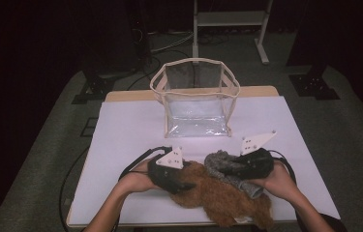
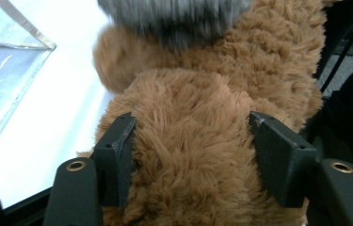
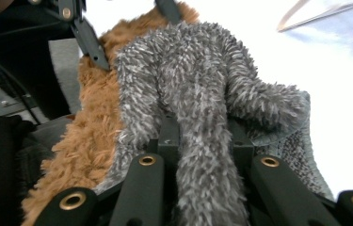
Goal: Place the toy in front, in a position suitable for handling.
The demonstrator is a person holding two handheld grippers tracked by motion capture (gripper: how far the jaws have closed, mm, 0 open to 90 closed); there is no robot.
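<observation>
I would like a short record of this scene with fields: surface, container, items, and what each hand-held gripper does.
surface: white table top
container: clear bag with beige trim, upright, open, behind the cloths
items: brown fluffy cloth; grey fluffy cloth lying partly on it
left hand-held gripper: jaws on either side of a brown fold
right hand-held gripper: shut on the grey fluffy cloth

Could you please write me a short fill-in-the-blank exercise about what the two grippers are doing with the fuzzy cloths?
1. The right gripper is shut on the ____ fuzzy cloth.
2. The left gripper has its jaws around the ____ fuzzy cloth.
3. Behind both cloths stands an open clear ____.

Missing words: grey; brown; bag
</observation>
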